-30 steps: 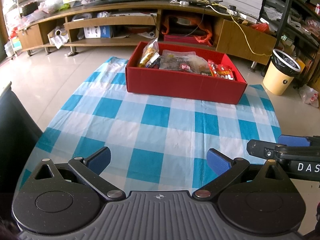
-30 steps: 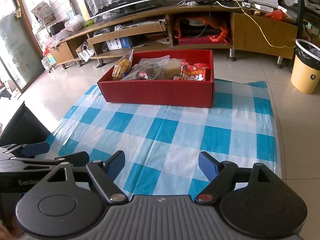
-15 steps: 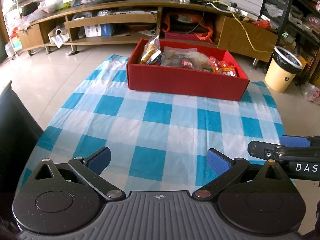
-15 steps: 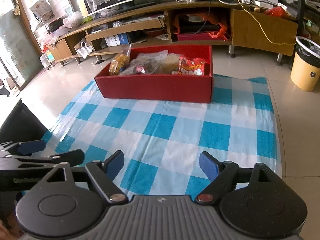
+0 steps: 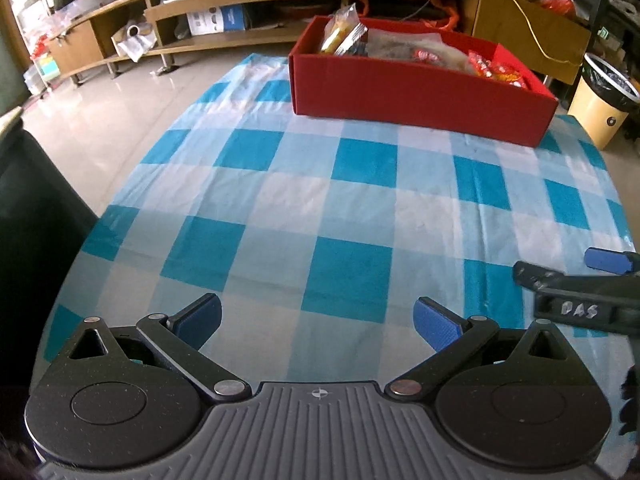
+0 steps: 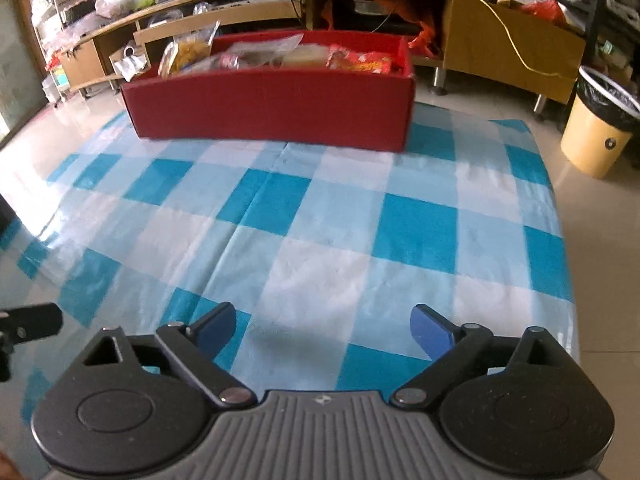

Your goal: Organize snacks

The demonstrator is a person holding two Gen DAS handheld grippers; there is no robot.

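Blue-and-white checked cloth (image 5: 352, 216) is lying spread over a pale tiled floor (image 5: 104, 128), with a long wooden shelf unit (image 6: 500, 40) running along the far wall and a yellow bin (image 6: 592, 136) standing off the cloth to the right. At the far end of the cloth a red box (image 6: 272, 112) is sitting, and the snack bags (image 6: 280, 54) are lying inside it, their tops sticking up above the rim; near the left corner one bag of yellow pieces (image 5: 338, 32) is standing tallest. Both tongs are hanging over the bare near part of the cloth, well apart from the box. The left gripper (image 5: 318, 320) is holding its blue pads wide apart with nothing between them. The right gripper (image 6: 322, 328) is opening its jaws, with only cloth showing between its pads.
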